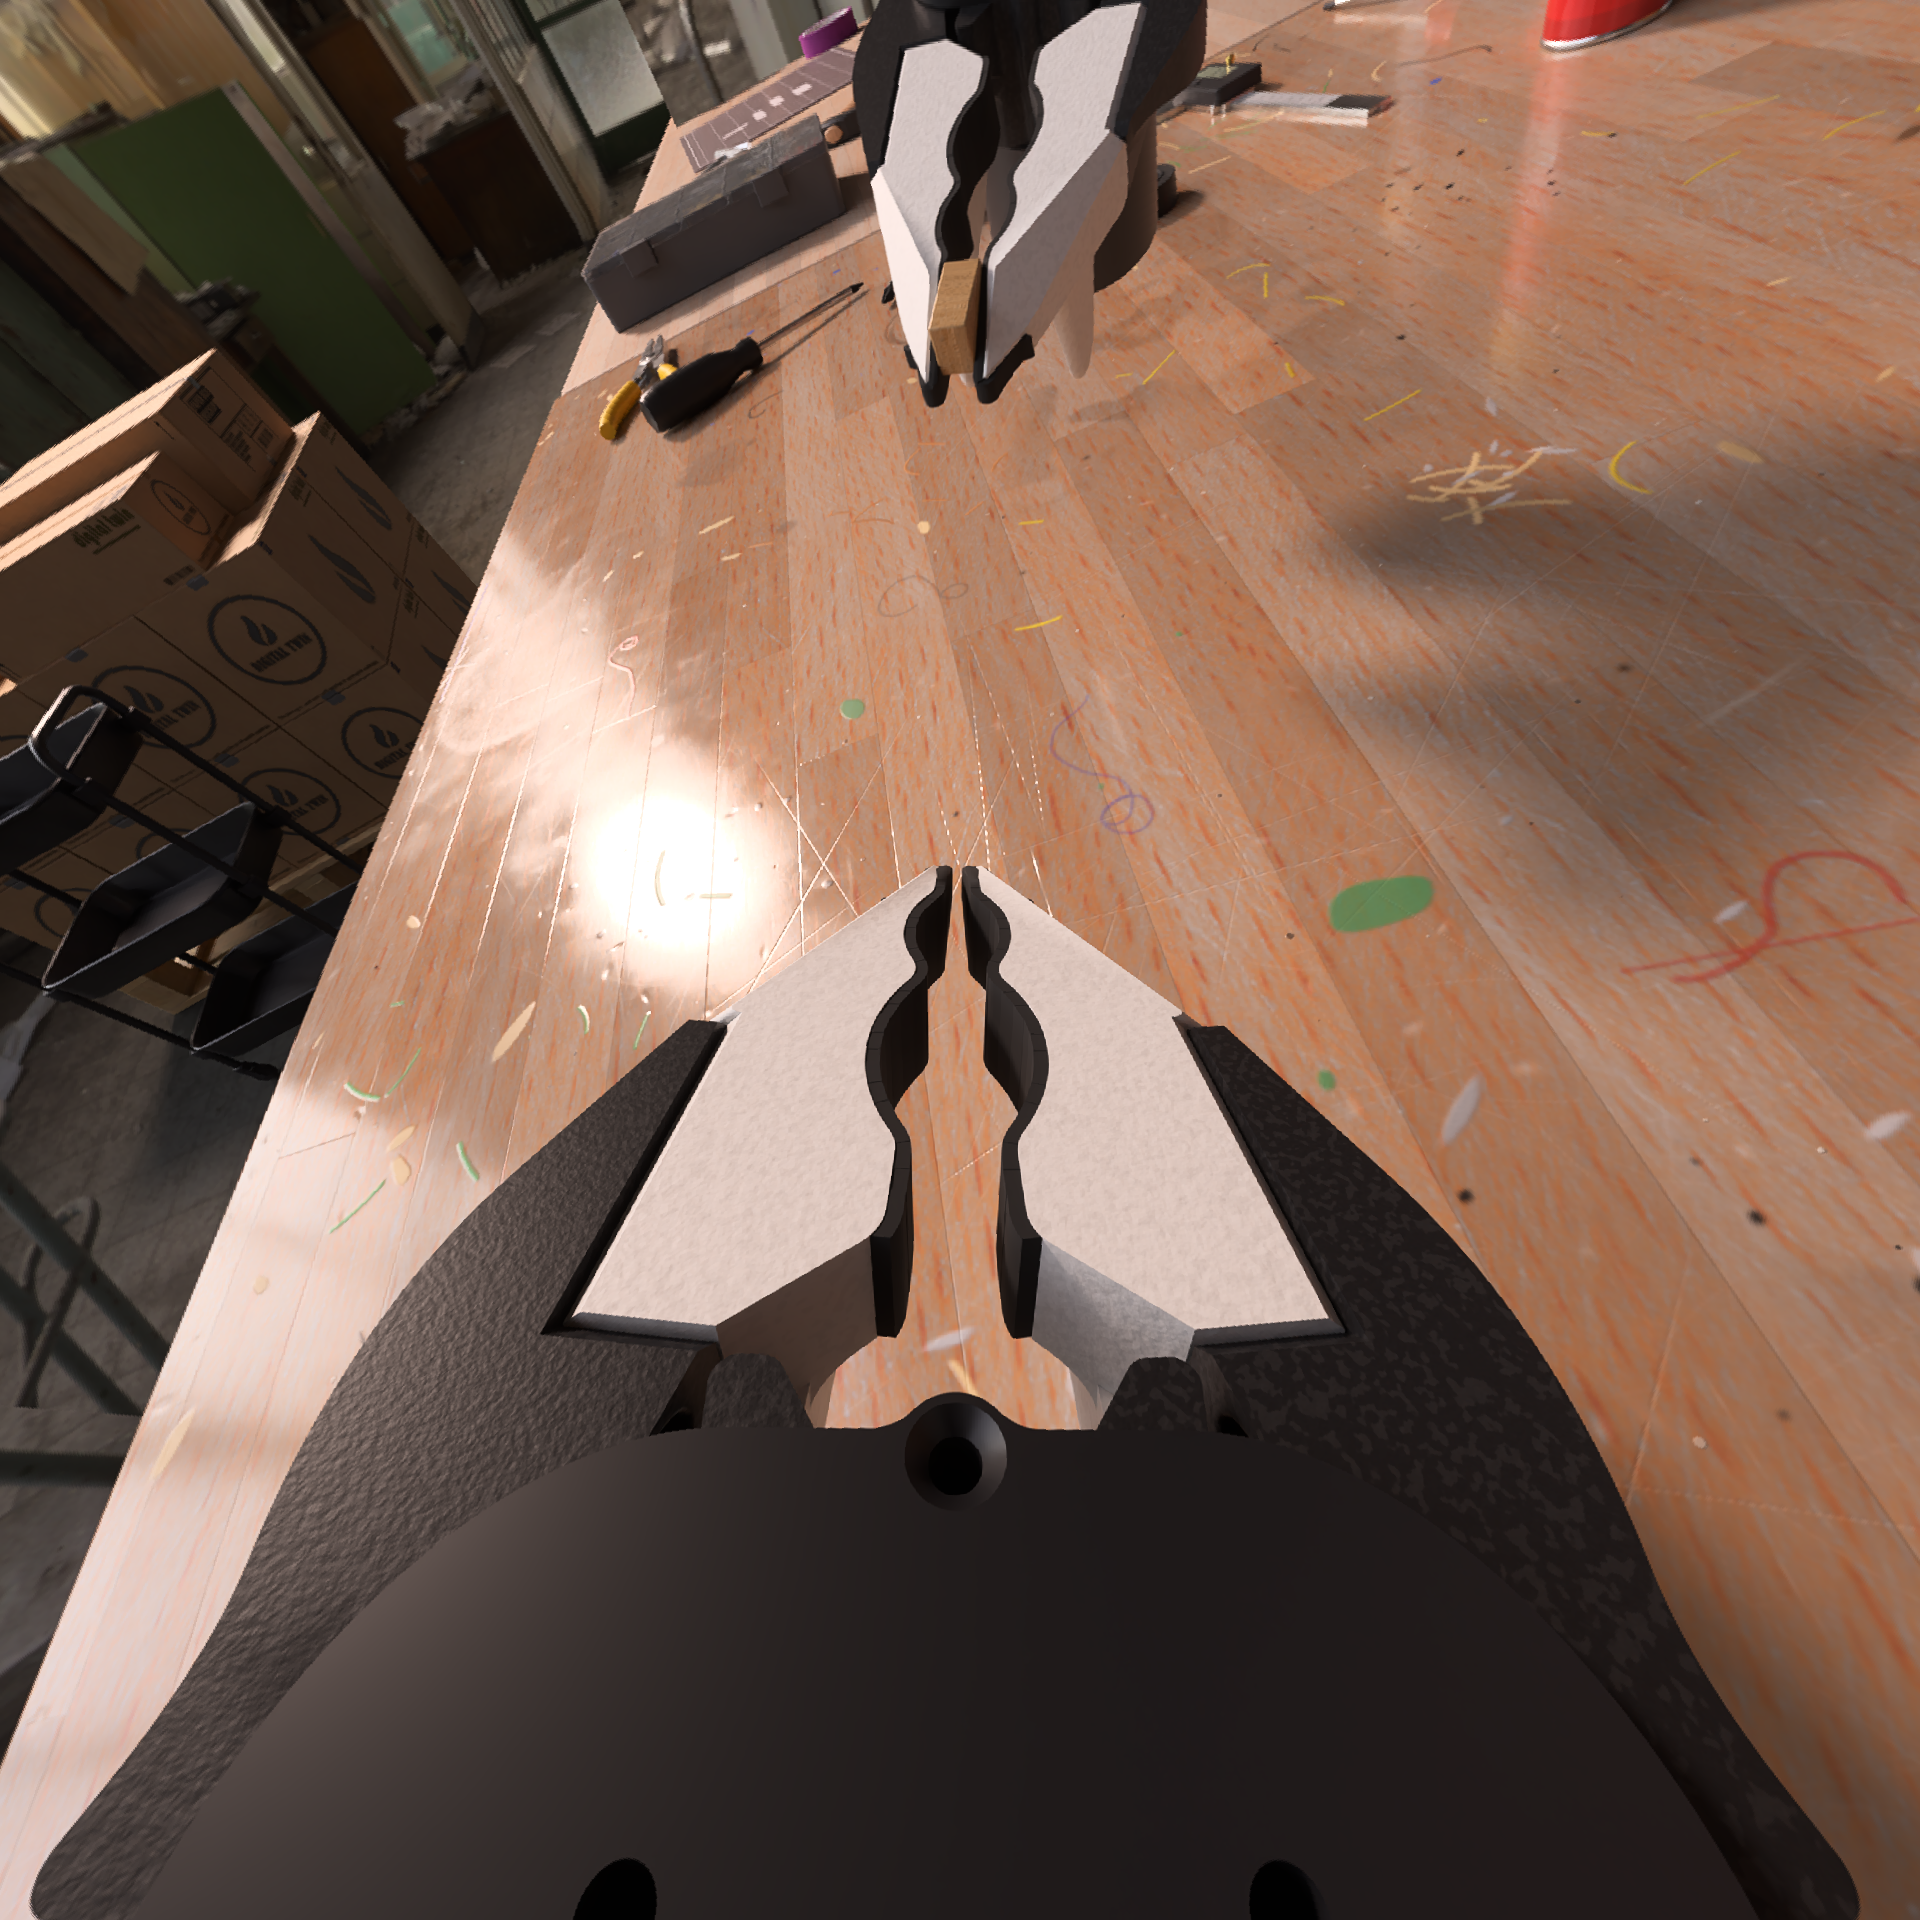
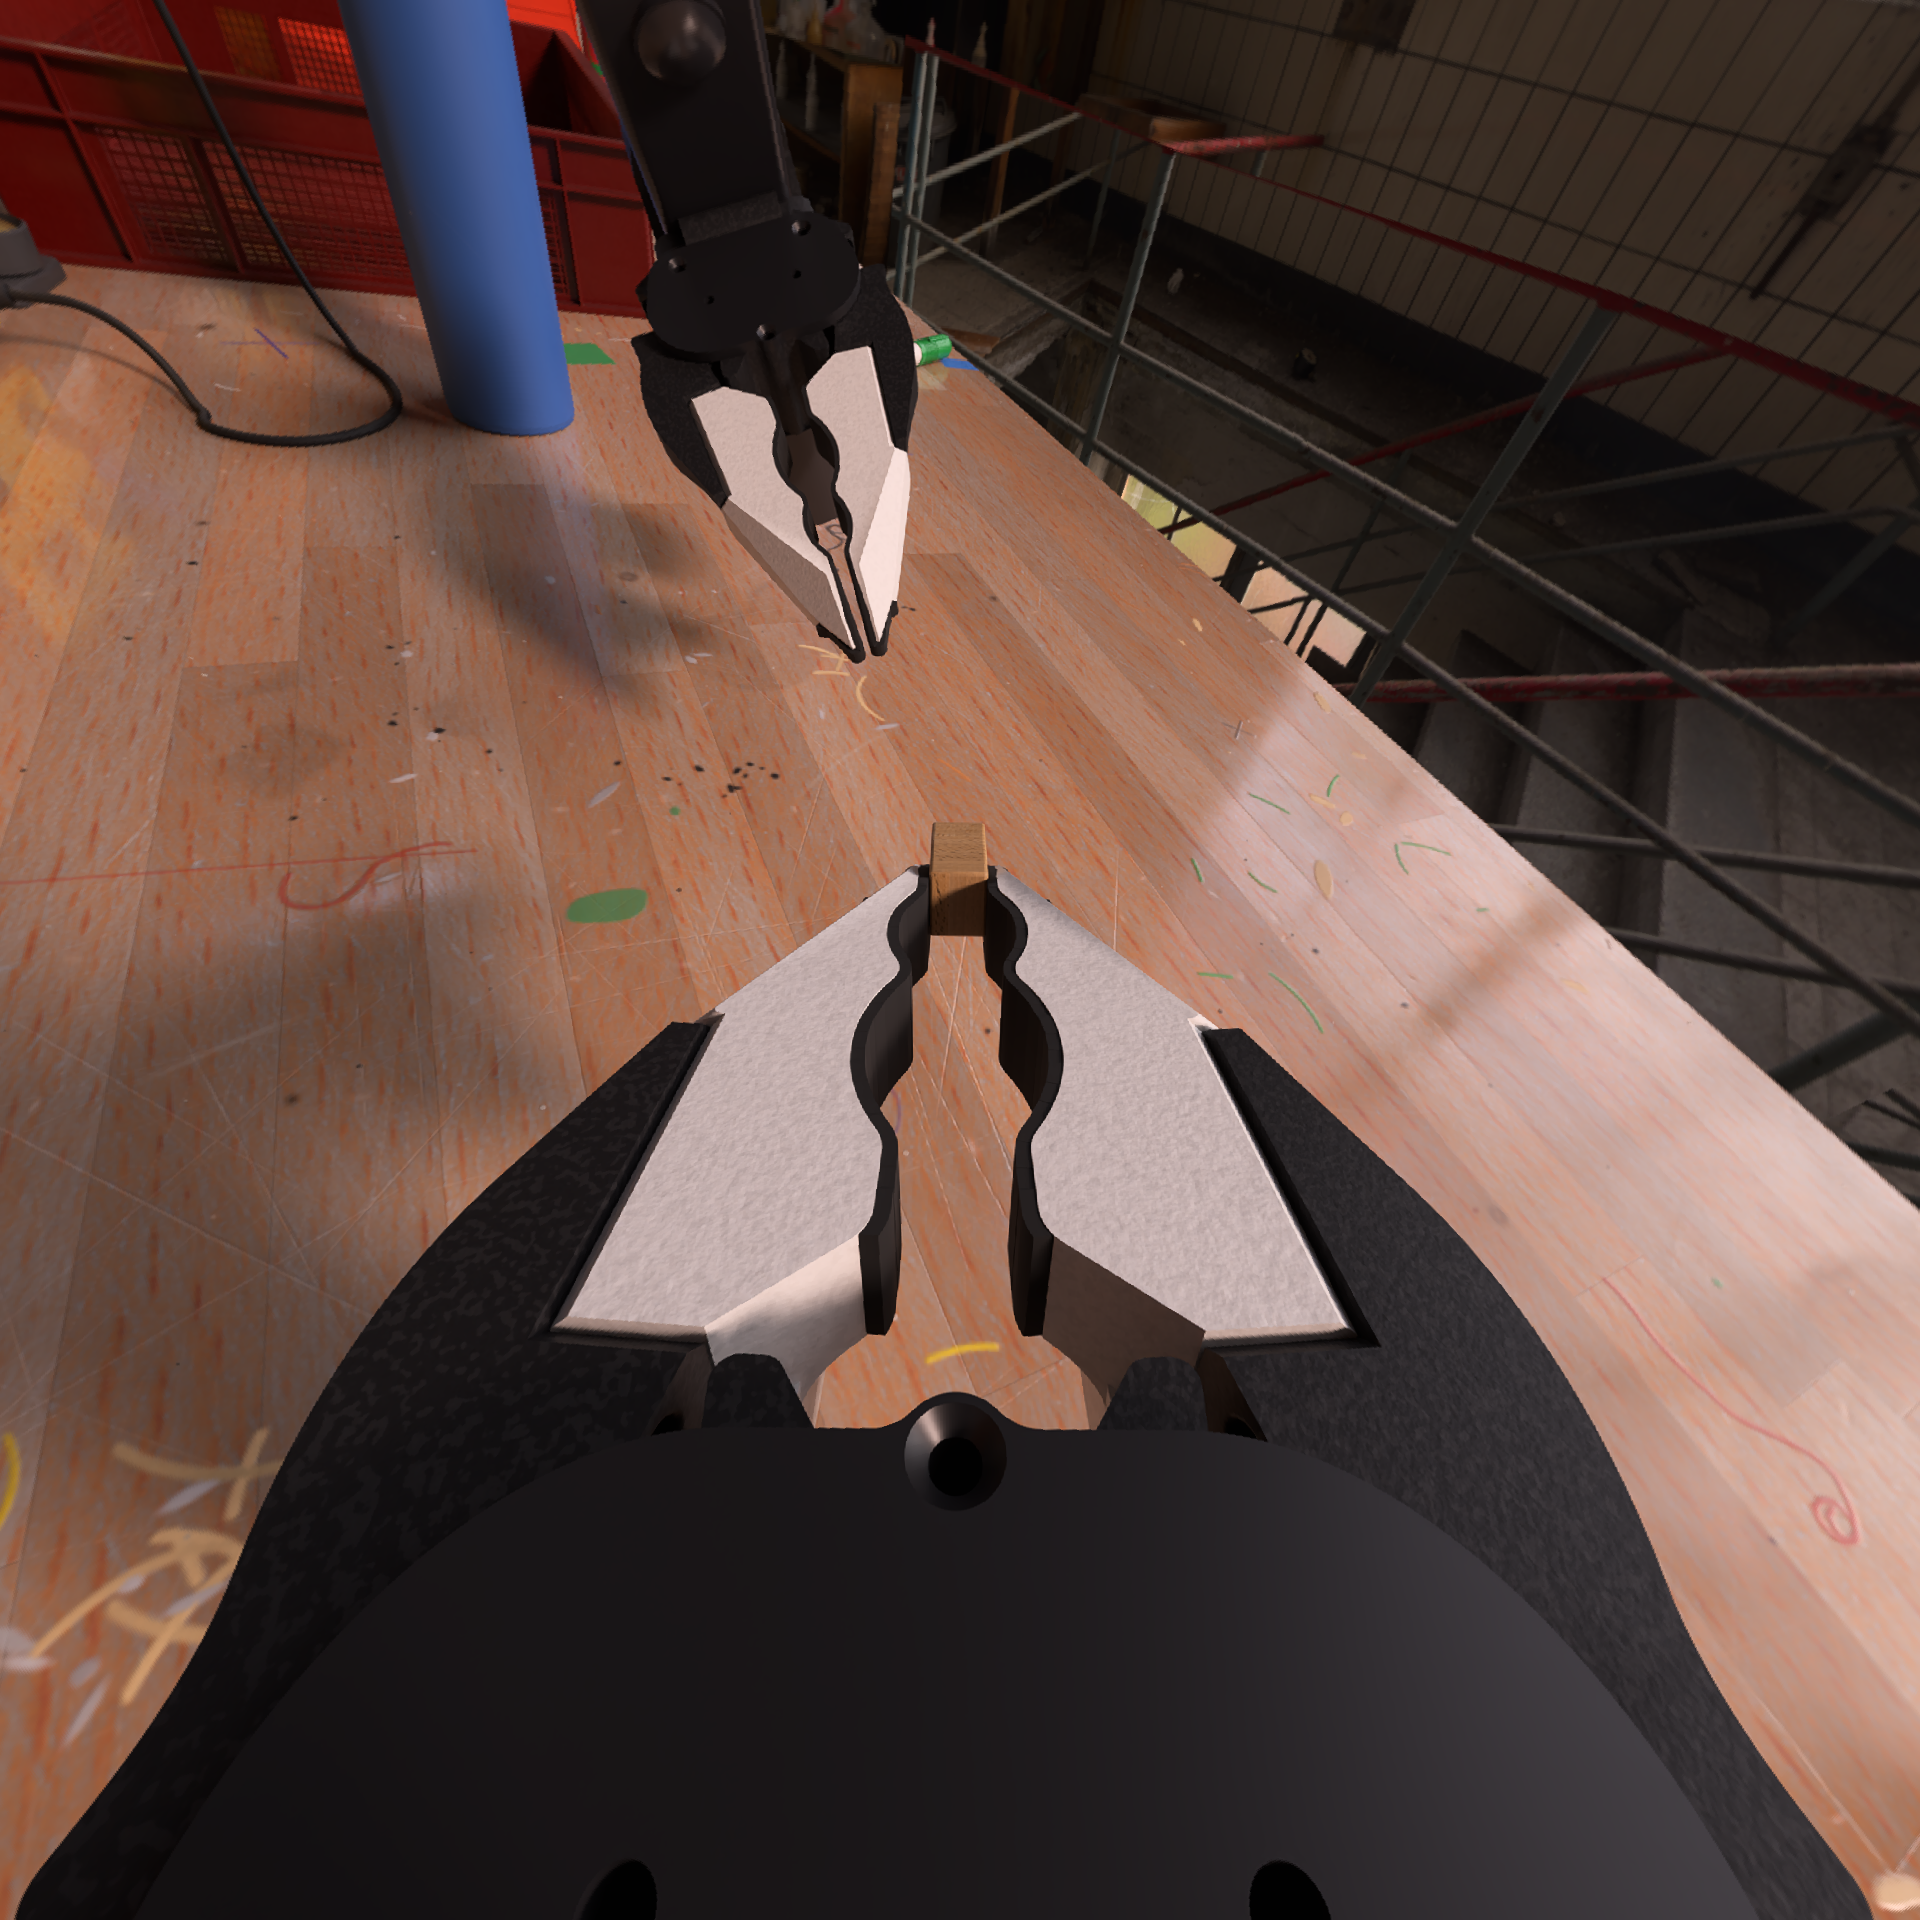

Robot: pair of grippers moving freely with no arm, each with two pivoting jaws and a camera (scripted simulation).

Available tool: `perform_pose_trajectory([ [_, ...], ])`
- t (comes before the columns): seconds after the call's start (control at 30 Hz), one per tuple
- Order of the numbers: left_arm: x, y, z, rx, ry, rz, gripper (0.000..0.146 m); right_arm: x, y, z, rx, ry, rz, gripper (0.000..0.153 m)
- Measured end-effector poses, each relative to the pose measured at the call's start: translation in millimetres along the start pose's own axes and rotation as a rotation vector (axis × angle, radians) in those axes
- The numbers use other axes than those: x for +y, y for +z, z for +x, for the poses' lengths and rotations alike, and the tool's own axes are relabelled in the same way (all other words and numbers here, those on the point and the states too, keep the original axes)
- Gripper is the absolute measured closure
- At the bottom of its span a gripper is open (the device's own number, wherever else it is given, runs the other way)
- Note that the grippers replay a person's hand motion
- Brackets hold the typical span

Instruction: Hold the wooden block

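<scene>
The wooden block [image 2: 957,878] is a small tan cuboid clamped between the tips of my right gripper [image 2: 957,883], held above the wooden workbench [image 2: 416,675]. In the left wrist view the same block [image 1: 954,315] shows between the right gripper's white fingers [image 1: 961,379], far ahead. My left gripper [image 1: 956,878] is shut and empty, with its tips almost touching, low over the bench. It also shows in the right wrist view [image 2: 868,644], beyond the block and pointing down at the bench.
A grey tool case [image 1: 717,223], a black-handled screwdriver [image 1: 717,374] and yellow pliers [image 1: 634,390] lie near the bench's left edge. Cardboard boxes [image 1: 197,582] stand off the bench. A blue post [image 2: 457,208], a black cable [image 2: 260,405] and red crates [image 2: 208,156] are at the far end; a railing [image 2: 1455,468] lies past the right edge.
</scene>
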State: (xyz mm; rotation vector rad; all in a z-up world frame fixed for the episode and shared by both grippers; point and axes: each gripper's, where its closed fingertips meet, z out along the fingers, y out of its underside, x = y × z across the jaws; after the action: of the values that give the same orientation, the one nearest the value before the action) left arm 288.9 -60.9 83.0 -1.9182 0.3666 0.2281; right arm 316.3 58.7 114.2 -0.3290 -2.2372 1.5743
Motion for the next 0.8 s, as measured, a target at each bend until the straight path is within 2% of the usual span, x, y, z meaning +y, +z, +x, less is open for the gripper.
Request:
perform_pose_trajectory([
  [0.2, -2.3, 6.7, 1.5, 0.030, 0.000, 0.024, 0.144, 9.4, 5.3, -3.2, -0.010, -0.004, -0.035, 0.144],
  [0.8, -12.9, 24.5, 7.3, 0.063, 0.015, 0.035, 0.145, -1.5, 9.6, -13.2, 0.020, -0.120, -0.010, 0.144],
])
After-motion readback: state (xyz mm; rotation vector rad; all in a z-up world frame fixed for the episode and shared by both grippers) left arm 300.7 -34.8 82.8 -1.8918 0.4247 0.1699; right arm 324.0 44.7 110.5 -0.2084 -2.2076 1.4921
